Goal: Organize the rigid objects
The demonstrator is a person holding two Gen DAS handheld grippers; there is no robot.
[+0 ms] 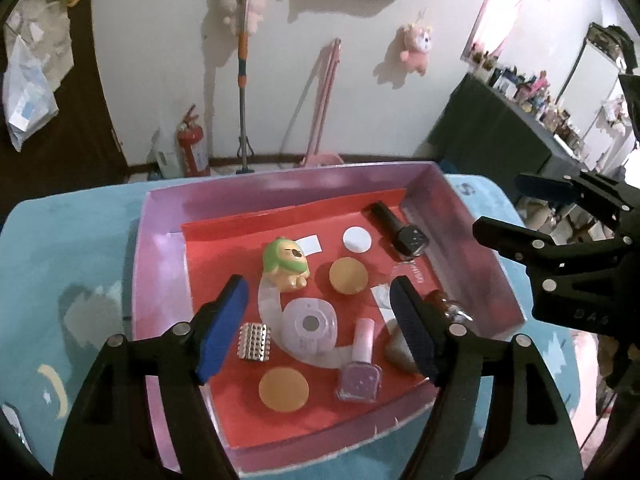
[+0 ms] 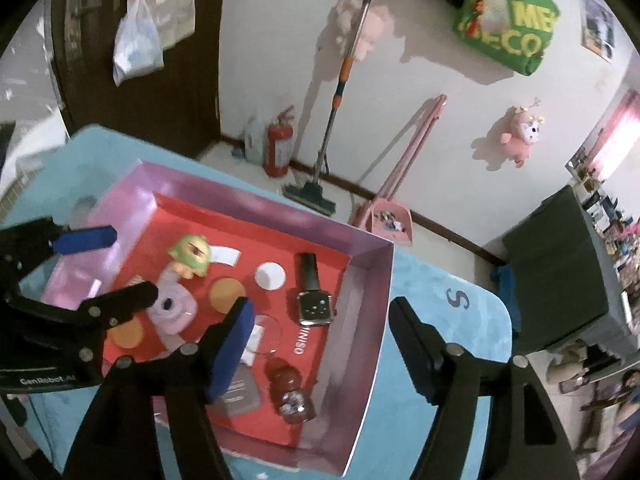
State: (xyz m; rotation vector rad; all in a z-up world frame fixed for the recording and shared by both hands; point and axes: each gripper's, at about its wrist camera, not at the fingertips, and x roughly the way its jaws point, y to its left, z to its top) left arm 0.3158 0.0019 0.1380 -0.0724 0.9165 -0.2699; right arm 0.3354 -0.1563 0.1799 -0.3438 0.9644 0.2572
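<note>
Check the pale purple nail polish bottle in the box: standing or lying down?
Lying down. The purple nail polish bottle lies flat on the red floor of the box, its pink cap toward the far wall.

White wall [image 1: 160, 60] with a dark door [image 2: 120, 92] — a mop [image 2: 332, 120] leaning, perhaps a window [image 1: 500, 4] glowing pink.

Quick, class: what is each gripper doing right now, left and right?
Left gripper: open, holding nothing, above the pink cardboard box with the red liner.
Right gripper: open, holding nothing, above the same box.
</note>
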